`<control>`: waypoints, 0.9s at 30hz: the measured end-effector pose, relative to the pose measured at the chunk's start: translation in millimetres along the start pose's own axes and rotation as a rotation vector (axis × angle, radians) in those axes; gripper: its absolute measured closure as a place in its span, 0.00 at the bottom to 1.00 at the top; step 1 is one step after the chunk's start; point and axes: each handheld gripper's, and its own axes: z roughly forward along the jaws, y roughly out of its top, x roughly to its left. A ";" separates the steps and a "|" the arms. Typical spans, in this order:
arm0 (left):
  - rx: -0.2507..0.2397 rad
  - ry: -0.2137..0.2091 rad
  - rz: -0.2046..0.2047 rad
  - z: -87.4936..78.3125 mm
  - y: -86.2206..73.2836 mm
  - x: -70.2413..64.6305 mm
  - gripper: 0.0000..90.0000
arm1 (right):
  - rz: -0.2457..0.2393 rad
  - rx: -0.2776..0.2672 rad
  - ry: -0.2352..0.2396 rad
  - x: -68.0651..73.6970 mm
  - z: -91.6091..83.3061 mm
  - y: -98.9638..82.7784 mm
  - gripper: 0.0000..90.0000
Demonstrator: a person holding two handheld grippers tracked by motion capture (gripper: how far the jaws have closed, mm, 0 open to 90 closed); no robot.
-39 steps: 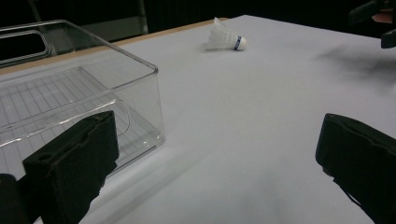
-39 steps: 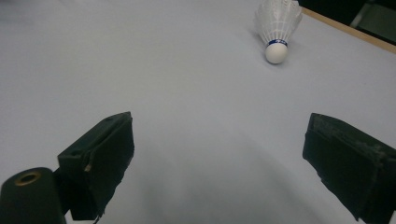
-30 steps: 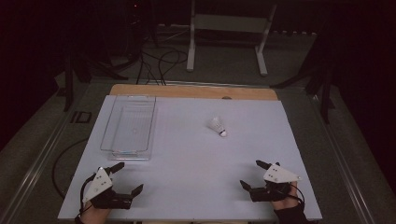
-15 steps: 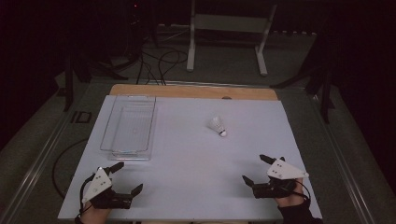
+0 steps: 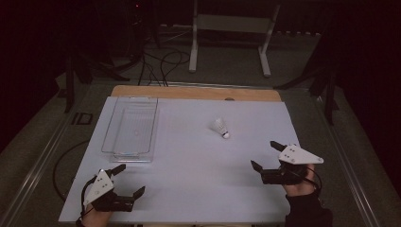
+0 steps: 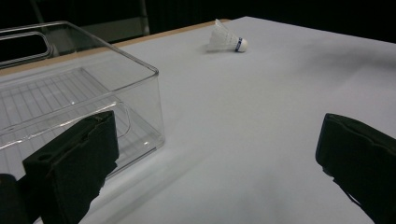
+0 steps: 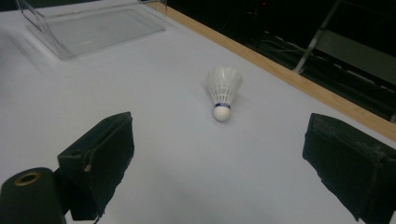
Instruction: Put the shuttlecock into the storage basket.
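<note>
Fingers (image 7: 102,158) of the right gripper (image 5: 273,160) stand wide apart, holding nothing; the left gripper (image 5: 127,181) is likewise spread and idle. Between them, mid-desk, the shuttlecock (image 5: 220,127) lies on its side, apart from the clear bin (image 5: 113,142). It looks very light with a crushable skirt; pinching the firm cork tip seems safest.

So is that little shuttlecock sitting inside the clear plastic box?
No, the shuttlecock lies on the bare white table, apart from the clear box.
</note>
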 end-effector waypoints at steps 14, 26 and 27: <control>-0.003 -0.007 -0.004 -0.2 -0.3 -0.2 0.00 | -0.011 0.014 0.004 -6.2 26.8 25.2 0.10; -0.002 -0.009 -0.006 0.3 -1.1 0.0 0.00 | -0.008 0.035 0.003 -9.8 45.6 39.1 0.10; -0.002 -0.009 -0.003 0.0 -1.1 0.1 0.00 | -0.009 0.038 0.000 -10.2 49.2 41.1 0.10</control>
